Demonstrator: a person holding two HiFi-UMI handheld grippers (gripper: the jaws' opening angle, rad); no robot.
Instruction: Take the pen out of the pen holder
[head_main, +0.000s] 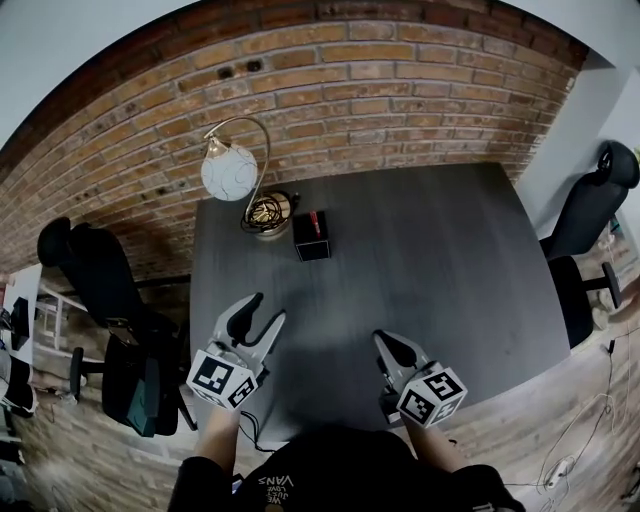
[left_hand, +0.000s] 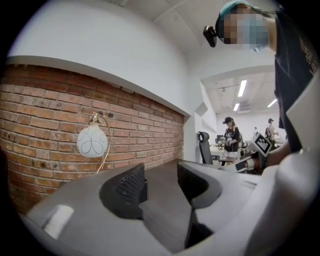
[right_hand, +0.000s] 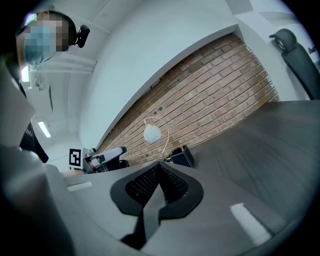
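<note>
Two empty grippers: left gripper (head_main: 266, 312) fingers apart, right gripper (head_main: 388, 345) fingers pressed together. Red pen (head_main: 314, 222) stands upright in black square pen holder (head_main: 312, 245) on dark grey tabletop (head_main: 440, 260), 1 o'clock of left (nearer).

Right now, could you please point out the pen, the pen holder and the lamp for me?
pen (head_main: 314, 221): head view, red part showing above the pen holder.
pen holder (head_main: 313, 249): head view, its black front wall.
lamp (head_main: 229, 172): head view, its white globe shade.
</note>
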